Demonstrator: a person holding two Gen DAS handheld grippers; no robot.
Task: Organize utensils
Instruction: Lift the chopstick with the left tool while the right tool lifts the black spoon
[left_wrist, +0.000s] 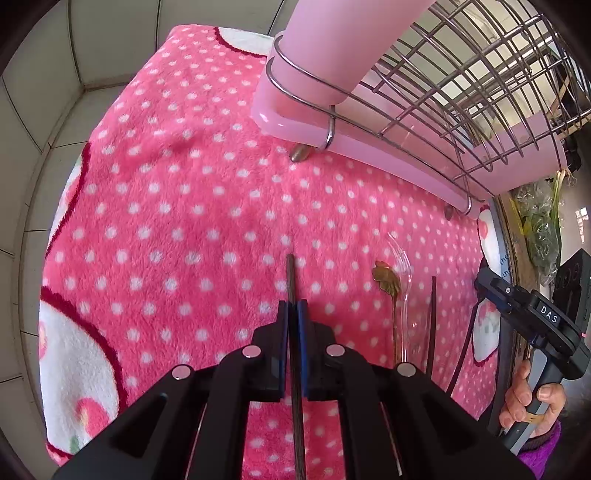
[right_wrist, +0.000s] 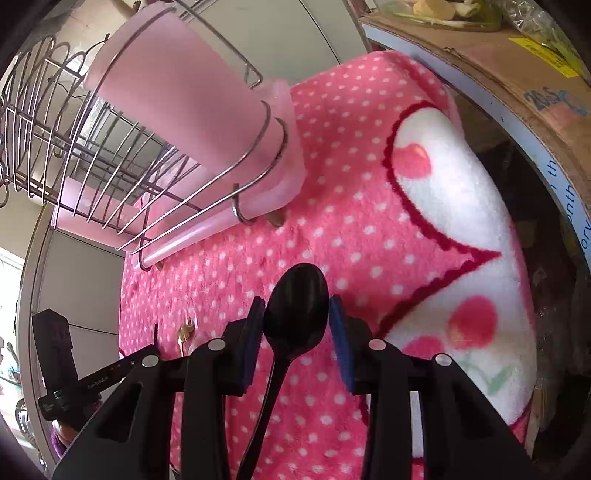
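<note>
Chopstick (left_wrist: 295, 332), thin, stiff and slippery, sits clamped between the left gripper (left_wrist: 293, 314) jaws. Black spoon (right_wrist: 295, 306), light plastic, lies between the right gripper (right_wrist: 297, 317) jaws, spread wide; grip its handle.

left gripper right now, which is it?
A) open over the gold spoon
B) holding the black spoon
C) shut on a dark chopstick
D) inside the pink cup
C: in the left wrist view the left gripper has its blue pads pressed onto a thin dark chopstick that runs out past the fingertips over the pink dotted blanket.
</note>
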